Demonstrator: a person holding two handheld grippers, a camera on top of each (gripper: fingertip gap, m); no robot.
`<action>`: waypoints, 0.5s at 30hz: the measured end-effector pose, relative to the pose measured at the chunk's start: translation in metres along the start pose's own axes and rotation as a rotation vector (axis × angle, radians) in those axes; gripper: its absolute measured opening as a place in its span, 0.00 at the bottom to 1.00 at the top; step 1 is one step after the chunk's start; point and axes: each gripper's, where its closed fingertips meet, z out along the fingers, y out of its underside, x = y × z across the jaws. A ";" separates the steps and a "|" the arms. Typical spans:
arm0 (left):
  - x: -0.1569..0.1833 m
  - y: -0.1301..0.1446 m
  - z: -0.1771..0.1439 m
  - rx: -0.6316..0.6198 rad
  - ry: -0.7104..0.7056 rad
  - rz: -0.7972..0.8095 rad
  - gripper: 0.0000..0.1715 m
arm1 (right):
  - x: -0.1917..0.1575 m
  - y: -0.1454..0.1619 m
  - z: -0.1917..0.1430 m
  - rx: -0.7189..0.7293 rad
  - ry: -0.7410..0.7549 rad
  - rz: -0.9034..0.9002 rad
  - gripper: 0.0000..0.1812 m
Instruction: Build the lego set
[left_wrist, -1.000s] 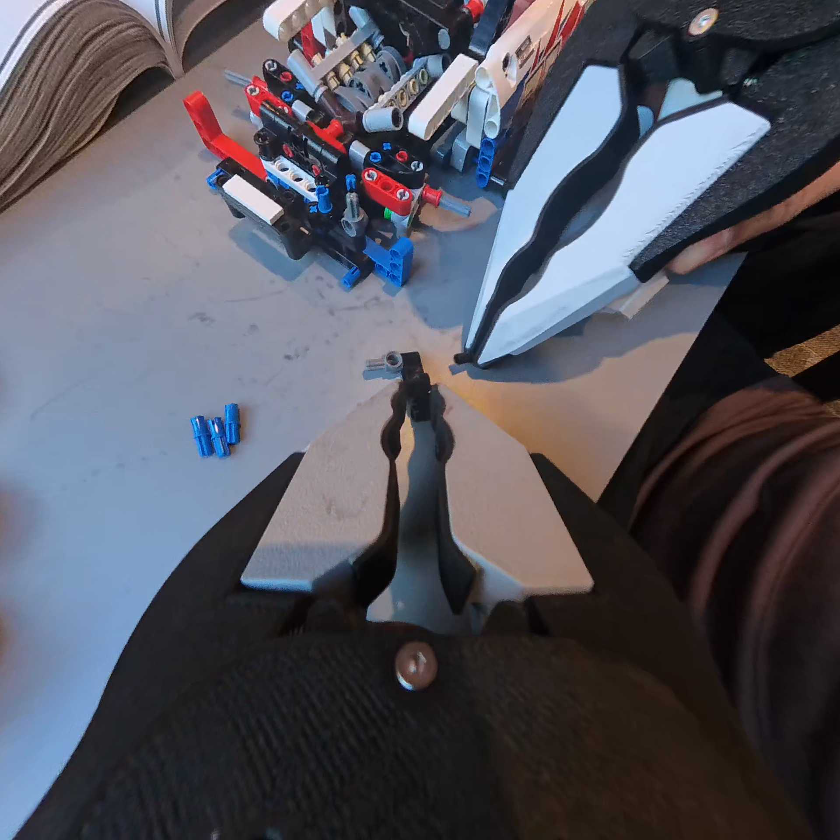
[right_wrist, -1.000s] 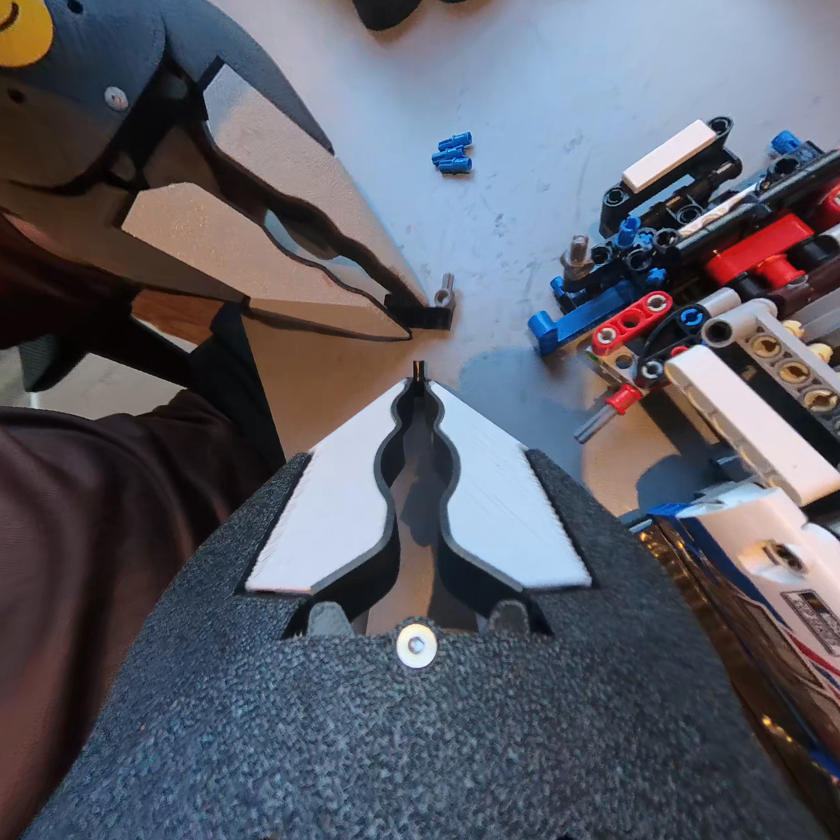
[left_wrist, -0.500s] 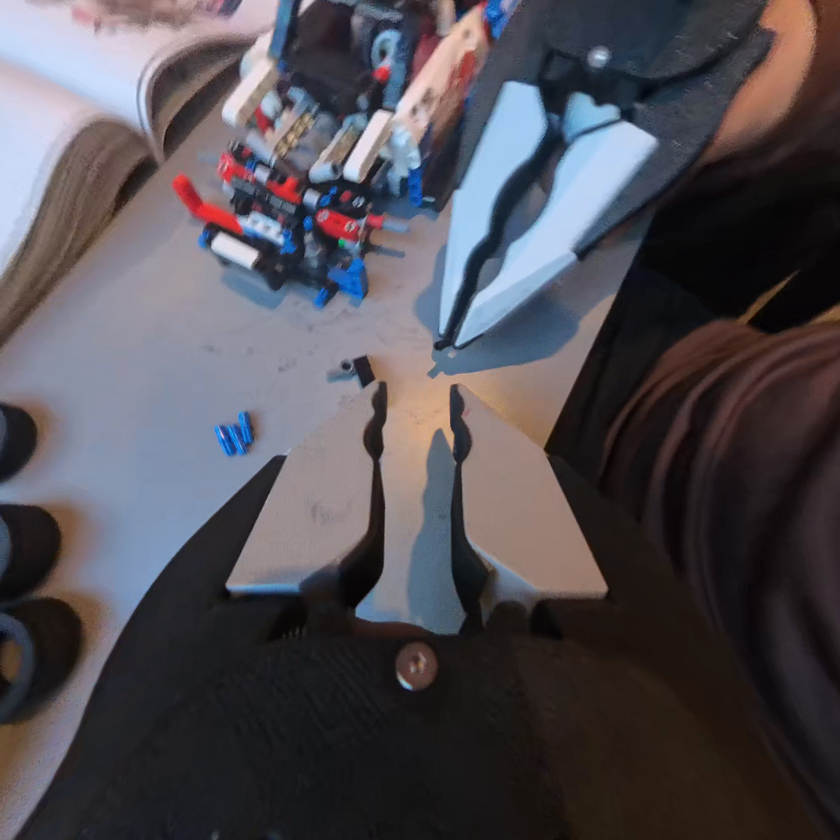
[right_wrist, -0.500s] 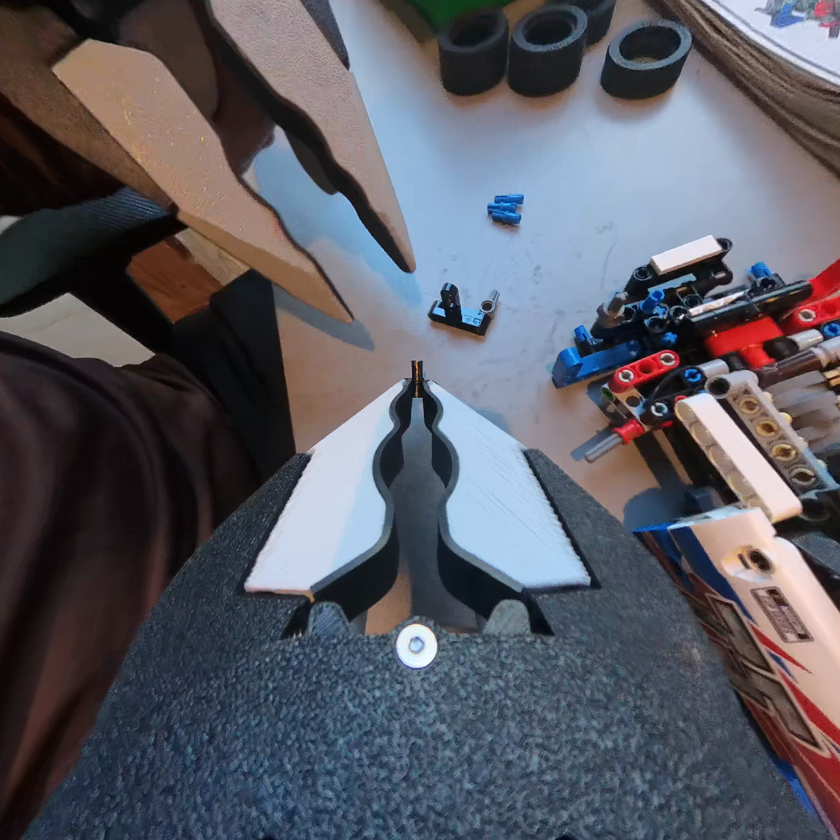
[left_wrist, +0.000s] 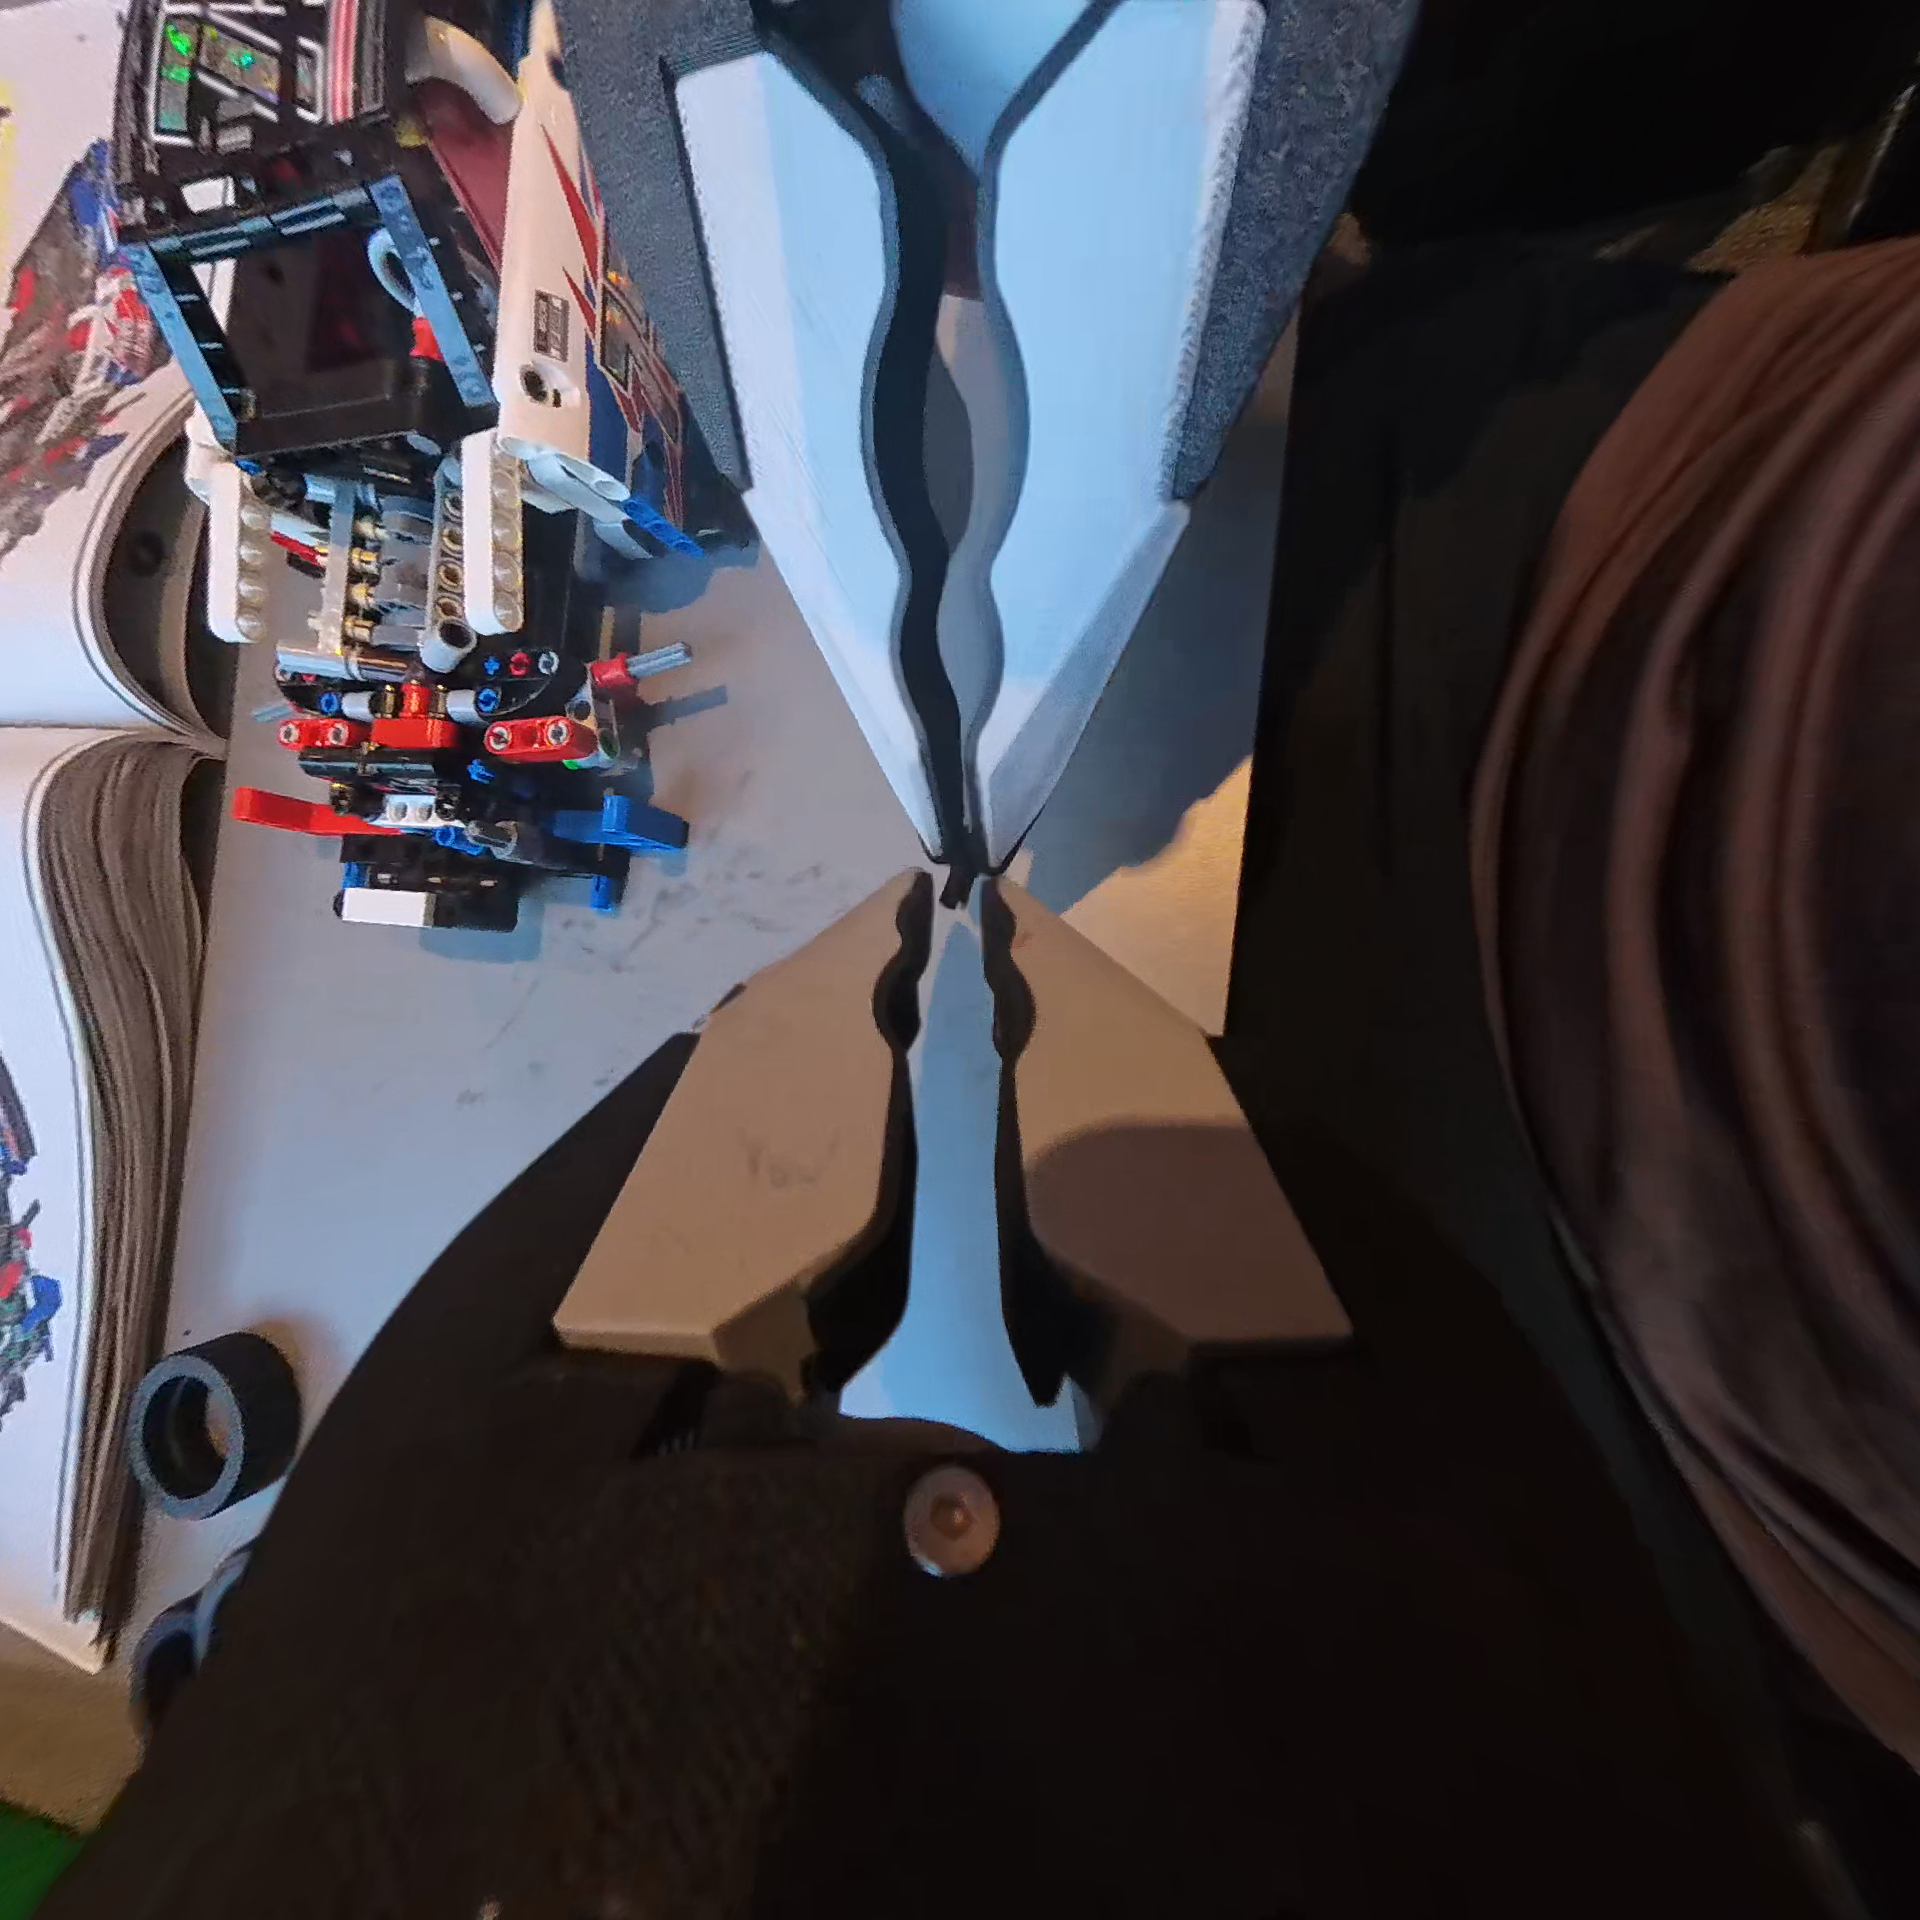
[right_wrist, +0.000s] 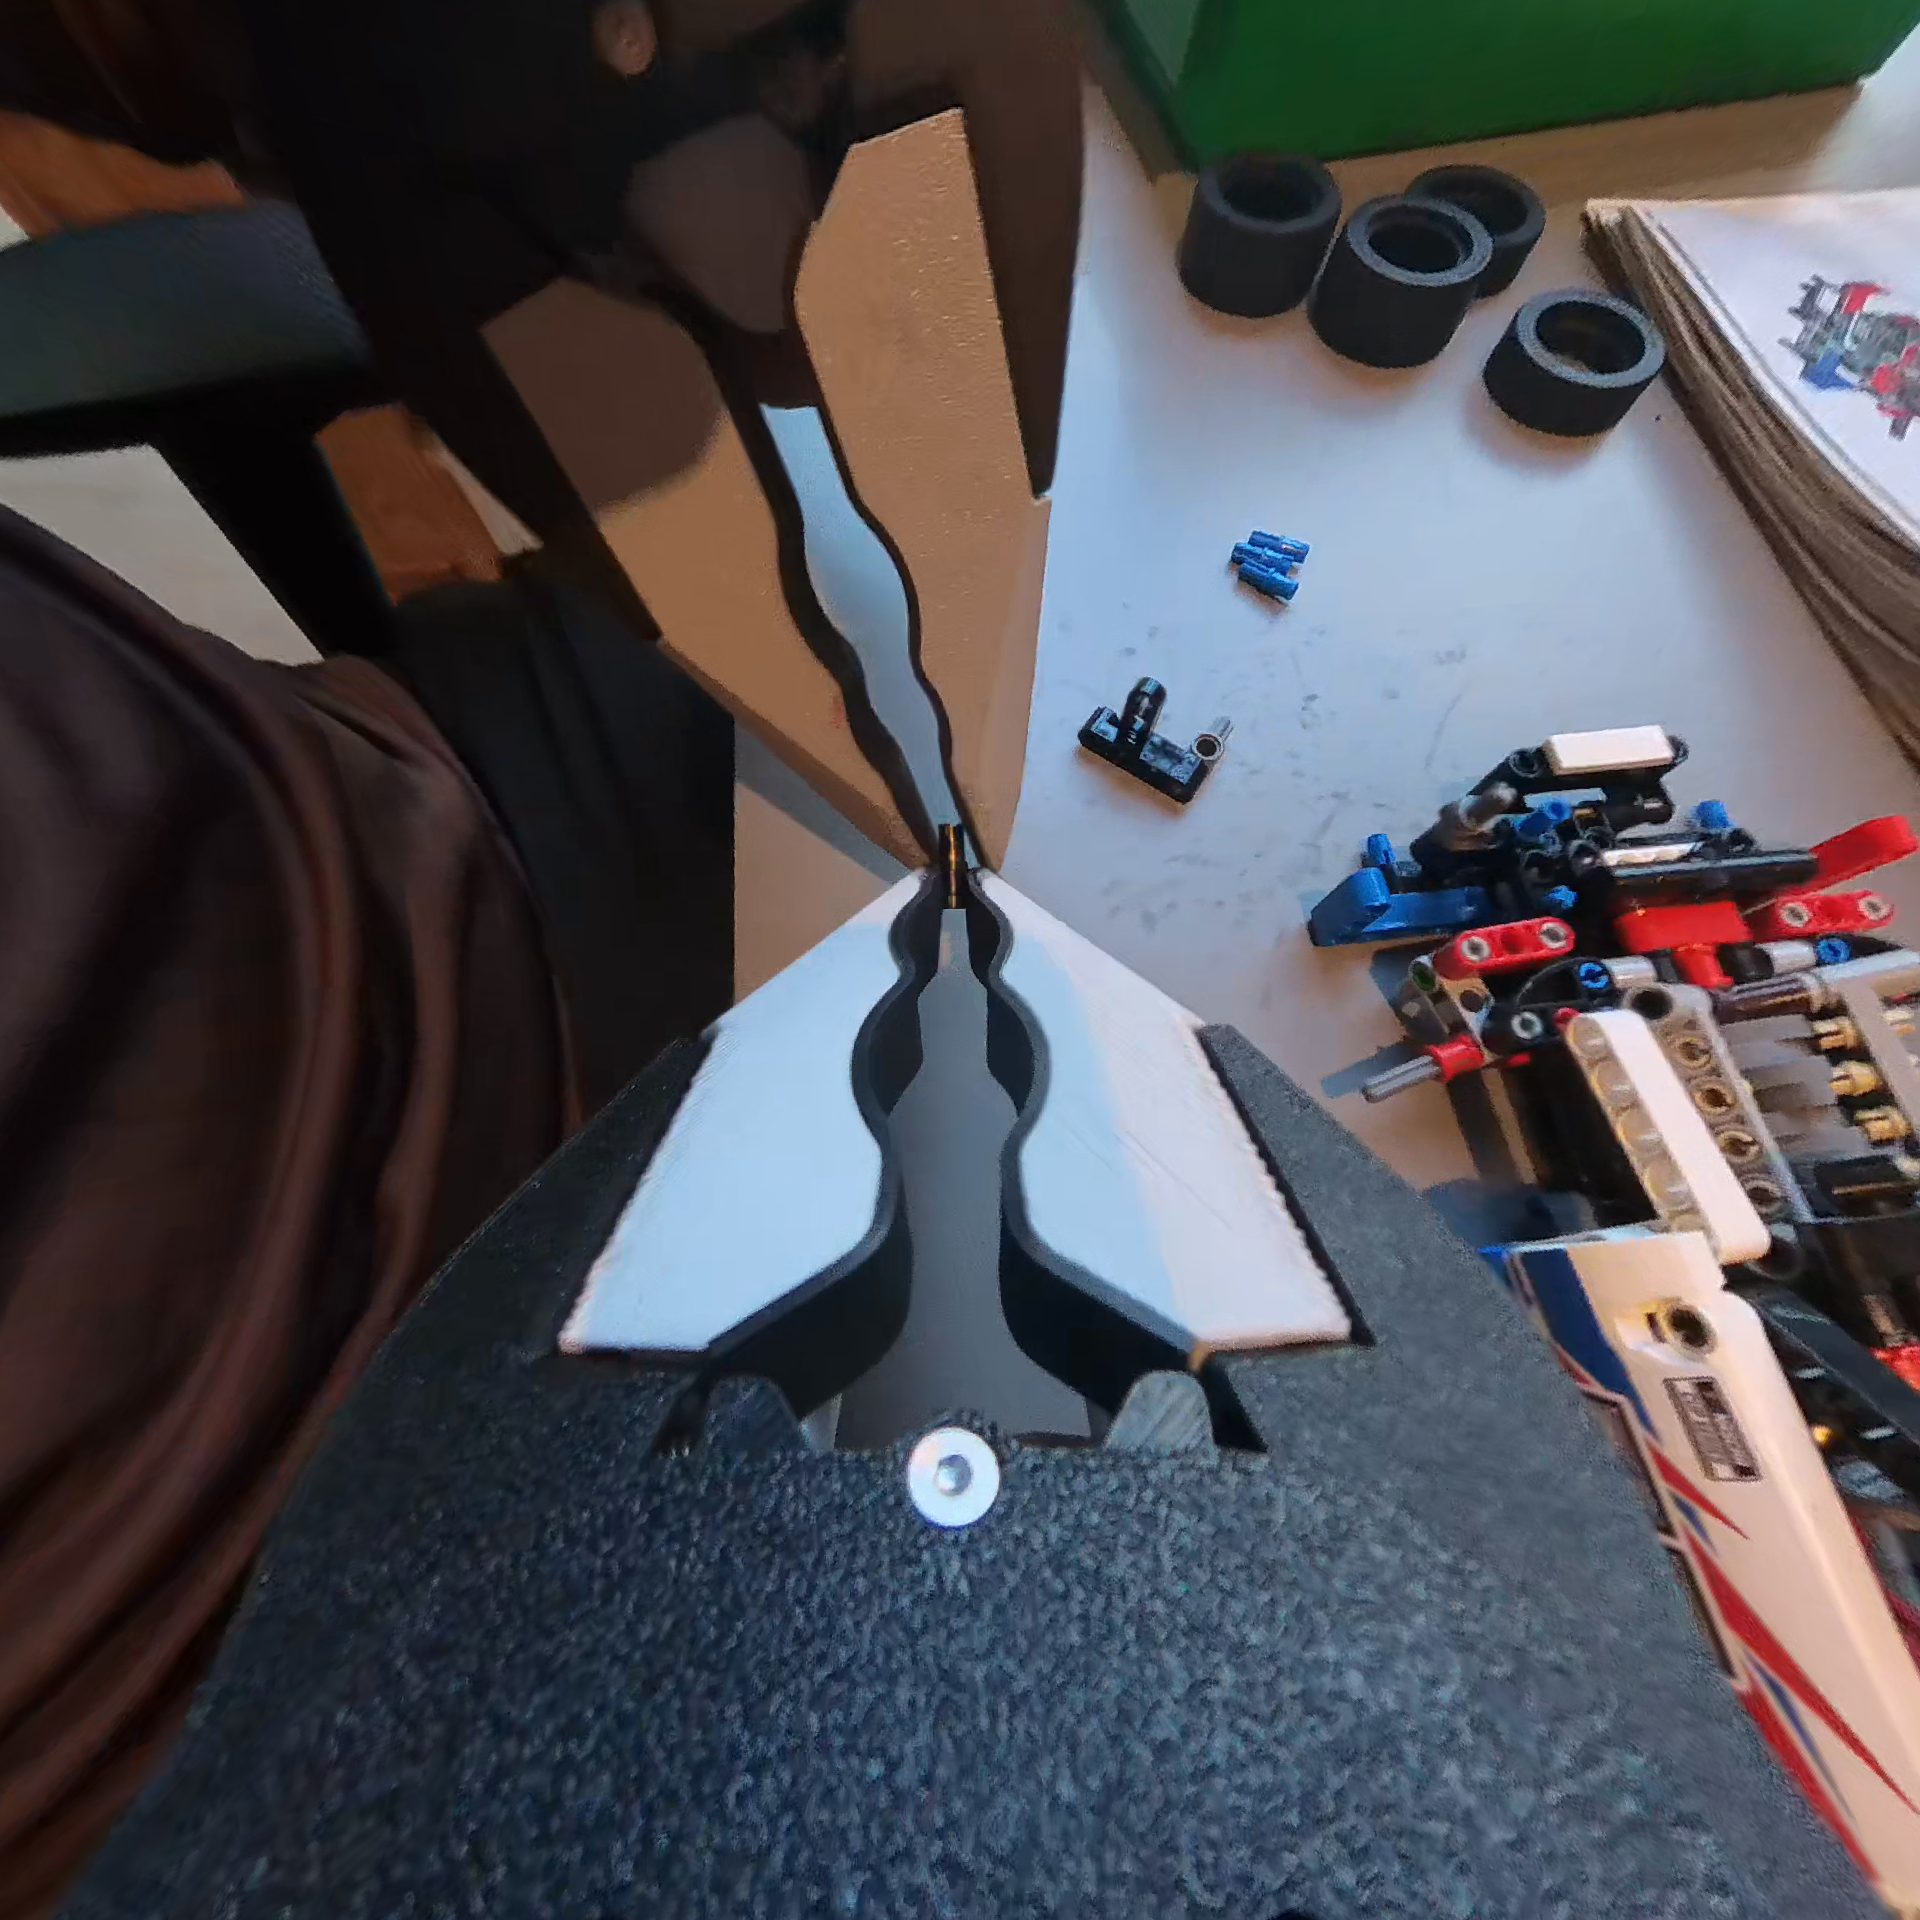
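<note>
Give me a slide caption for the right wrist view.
Right tongs pinch a small black pin, meeting left tongs beside the half-built lego model.

My right gripper (right_wrist: 951, 883) pinches a black pin (right_wrist: 950, 871) too small to identify. The half-built model (right_wrist: 1662, 1039) runs off the frame edge. 1 of 4 tyres (right_wrist: 1481, 213) sits half-hidden behind another.
</note>
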 end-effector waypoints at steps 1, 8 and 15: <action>0.001 0.000 -0.001 0.008 0.008 -0.011 0.02 | 0.000 0.000 0.000 -0.002 0.011 -0.026 0.02; 0.005 -0.001 -0.004 0.051 0.066 -0.092 0.01 | -0.004 -0.002 0.001 -0.001 0.047 -0.118 0.03; 0.008 -0.013 -0.019 0.257 0.044 -0.009 0.01 | -0.008 -0.003 -0.003 0.026 0.046 -0.161 0.05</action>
